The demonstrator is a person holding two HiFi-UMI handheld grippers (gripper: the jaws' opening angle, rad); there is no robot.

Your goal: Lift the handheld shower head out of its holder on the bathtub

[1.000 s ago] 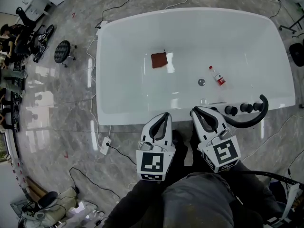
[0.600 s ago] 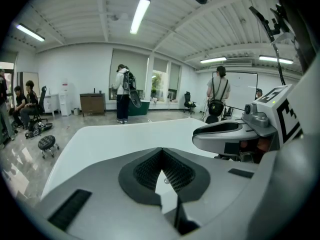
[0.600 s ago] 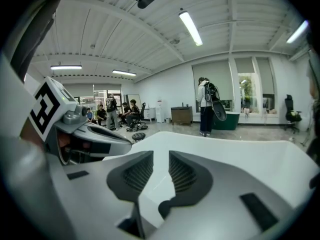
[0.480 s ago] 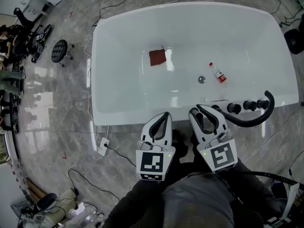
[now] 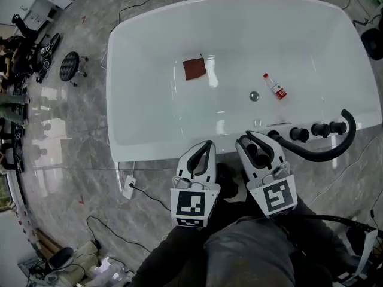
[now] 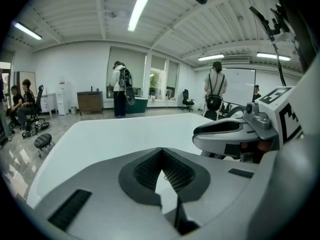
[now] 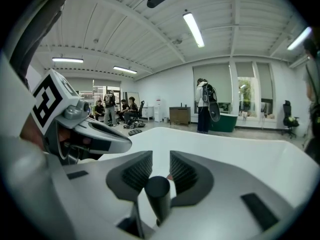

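The right claw [image 5: 258, 143] has just opened around the shower head [image 5: 317, 157] on the bathtub [image 5: 128, 52] rim, not yet gripping it; the left claw [image 5: 205, 146] is closed and empty.

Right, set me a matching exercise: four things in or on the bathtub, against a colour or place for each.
Things:
1. cloth
2. bottle
3. drain
4. shower head

Descriptions:
A. black and curved, on the near rim
B. brown square, lying flat on the floor of the tub
C. small round metal disc
D. clear with a red label, lying on its side

Pairs: 1-B, 2-D, 3-C, 4-A
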